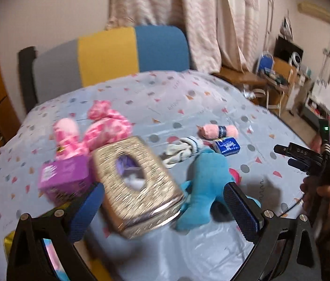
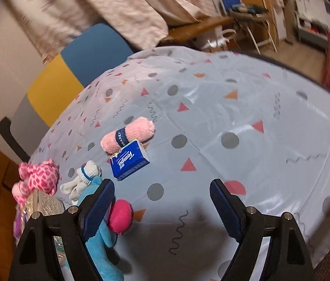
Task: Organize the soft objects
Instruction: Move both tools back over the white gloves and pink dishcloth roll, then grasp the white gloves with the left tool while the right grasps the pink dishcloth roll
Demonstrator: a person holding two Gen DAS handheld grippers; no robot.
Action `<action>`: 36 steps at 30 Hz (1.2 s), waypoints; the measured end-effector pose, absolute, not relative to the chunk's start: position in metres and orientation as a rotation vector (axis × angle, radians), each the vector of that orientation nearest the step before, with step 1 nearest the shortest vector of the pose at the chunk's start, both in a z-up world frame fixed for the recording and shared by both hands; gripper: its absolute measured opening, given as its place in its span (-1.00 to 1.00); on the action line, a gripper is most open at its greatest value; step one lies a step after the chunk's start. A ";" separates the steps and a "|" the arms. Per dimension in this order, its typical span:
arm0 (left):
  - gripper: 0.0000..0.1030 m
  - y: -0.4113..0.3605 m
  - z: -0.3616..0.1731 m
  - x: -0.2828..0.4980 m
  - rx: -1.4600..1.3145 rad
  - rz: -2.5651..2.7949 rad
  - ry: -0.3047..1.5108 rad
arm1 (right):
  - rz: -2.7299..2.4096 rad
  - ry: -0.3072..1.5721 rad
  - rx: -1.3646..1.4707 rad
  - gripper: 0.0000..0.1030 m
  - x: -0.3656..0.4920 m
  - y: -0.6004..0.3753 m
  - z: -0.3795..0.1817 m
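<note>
One blue plush toy (image 1: 208,182) — limp, sprawled.

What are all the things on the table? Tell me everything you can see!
Round table with spotted pale-blue plastic cover: one, under everything.
Silver glittery tissue box: one, silver, nearest the left gripper.
Purple cardboard box: one, purple, left of the silver box.
Pink-and-white spotted plush toy: one, behind the purple box.
Blue plush toy: one, blue, right of the silver box.
White knitted gloves: a bundle, white, mid-table.
Rolled pink towel with dark band: one, pink, farther back.
Blue tissue packet: one, touching the towel.
Striped chair: one, grey, yellow and blue, behind the table.
Left gripper: open.
Right gripper: open, empty.
</note>
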State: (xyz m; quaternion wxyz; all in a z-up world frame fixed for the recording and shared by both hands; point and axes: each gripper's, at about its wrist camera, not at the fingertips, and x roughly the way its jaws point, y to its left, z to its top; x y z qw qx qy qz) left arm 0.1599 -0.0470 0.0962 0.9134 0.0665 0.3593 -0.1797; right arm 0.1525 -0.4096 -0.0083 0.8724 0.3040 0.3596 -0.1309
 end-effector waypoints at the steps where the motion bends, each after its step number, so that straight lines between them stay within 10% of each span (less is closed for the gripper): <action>1: 0.91 -0.058 0.095 0.169 0.156 -0.377 0.756 | -0.269 0.756 0.651 0.66 0.152 -0.412 -0.010; 27: 0.80 -0.220 -0.047 0.385 0.375 -0.296 1.142 | -0.078 0.801 0.759 0.66 0.161 -0.404 -0.018; 30: 0.03 -0.215 -0.063 0.395 0.305 -0.296 1.194 | -0.073 0.803 0.763 0.66 0.161 -0.404 -0.019; 36: -0.15 -0.215 -0.055 0.382 0.249 -0.367 1.157 | -0.085 0.806 0.767 0.66 0.161 -0.406 -0.020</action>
